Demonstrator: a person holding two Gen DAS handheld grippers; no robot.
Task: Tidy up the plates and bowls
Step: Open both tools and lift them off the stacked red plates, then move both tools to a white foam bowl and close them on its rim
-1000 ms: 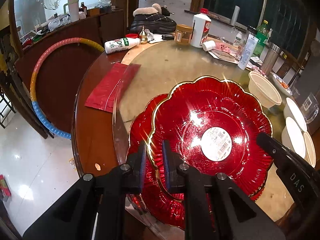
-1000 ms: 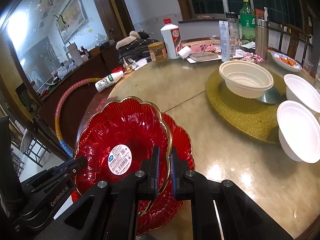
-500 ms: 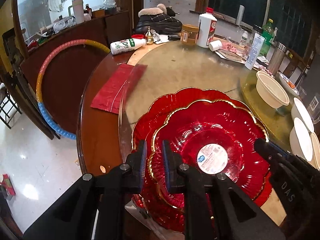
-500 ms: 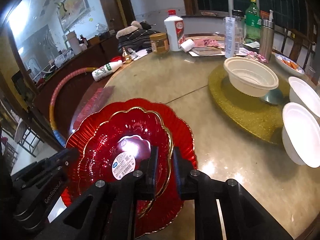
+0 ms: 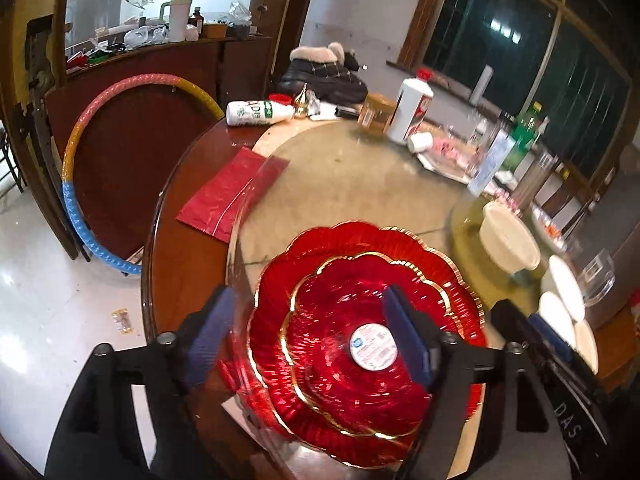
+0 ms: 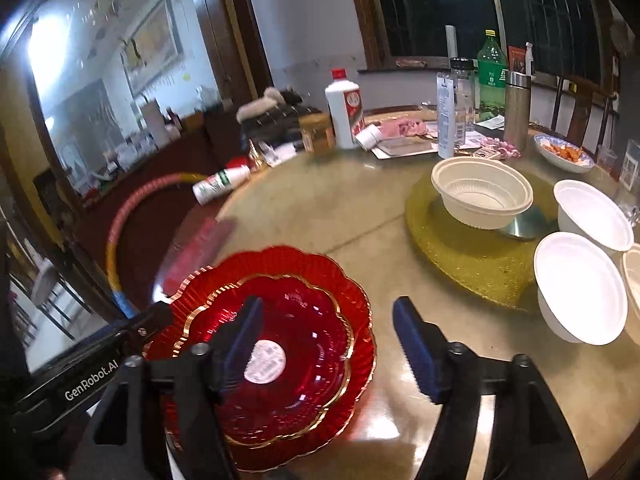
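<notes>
Cluttered with bottles and jars at its far side, the round tabletop (image 6: 320, 216) now carries the smaller red plate (image 5: 360, 344) nested inside the larger red plate (image 5: 368, 248) at its near edge. Both tools have just let go: the left tool (image 5: 308, 336) and right tool (image 6: 328, 344) are opening, nothing pinched between them (a second ago each clamped the plate's rim). Plates look stacked; the white bowls (image 6: 580, 288) at right likely come next.

Light: warm indoor light; windows (image 6: 460, 8) black with ceiling-lamp reflections.
Glare: pale sheen on the glossy beige round tabletop (image 6: 360, 208); sparkles on the ribbed red gold-rimmed plastic plates (image 5: 360, 320).
Blur: motion smear on plates and far bottles.
Distortion: fisheye bending, dark vignetted corners.
</notes>
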